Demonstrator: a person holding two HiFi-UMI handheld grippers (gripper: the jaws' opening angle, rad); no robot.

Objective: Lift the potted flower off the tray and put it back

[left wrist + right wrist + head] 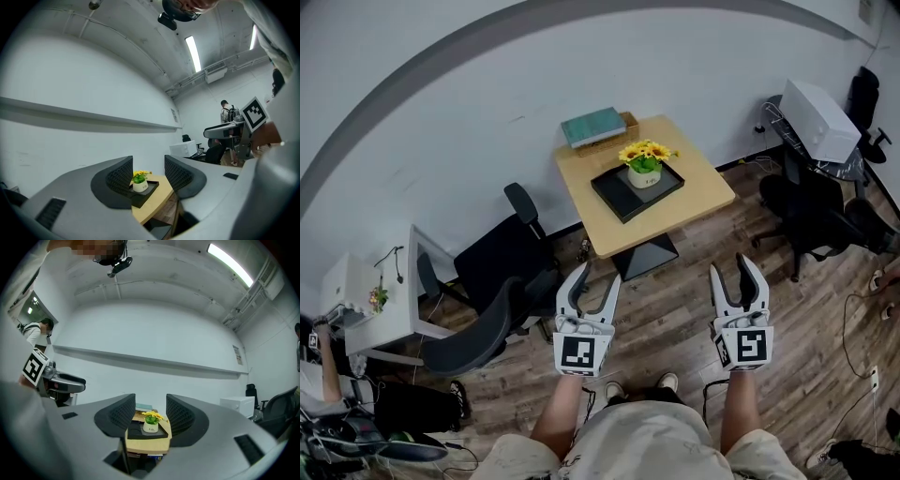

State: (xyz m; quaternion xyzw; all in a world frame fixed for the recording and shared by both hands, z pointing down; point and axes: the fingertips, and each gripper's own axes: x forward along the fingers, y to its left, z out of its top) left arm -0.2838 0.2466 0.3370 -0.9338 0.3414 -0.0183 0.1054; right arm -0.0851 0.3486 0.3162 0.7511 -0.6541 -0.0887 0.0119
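A small white pot with yellow flowers [645, 165] stands on a black tray [621, 193] on a square wooden table [706, 185] against the wall. Both grippers are held well short of the table, over the wooden floor. My left gripper [594, 280] is open with nothing between its jaws; the flower pot [140, 183] shows far off through the gap. My right gripper [740, 277] is open too and empty, with the pot [150, 424] and tray [138, 430] seen in the distance between its jaws.
A teal book [592, 126] lies on a box at the table's back corner. Black office chairs [502, 272] stand to the table's left beside a white desk [384, 305]. A white printer [818, 118] and another chair [825, 220] are at the right. A person [227, 112] stands in the background.
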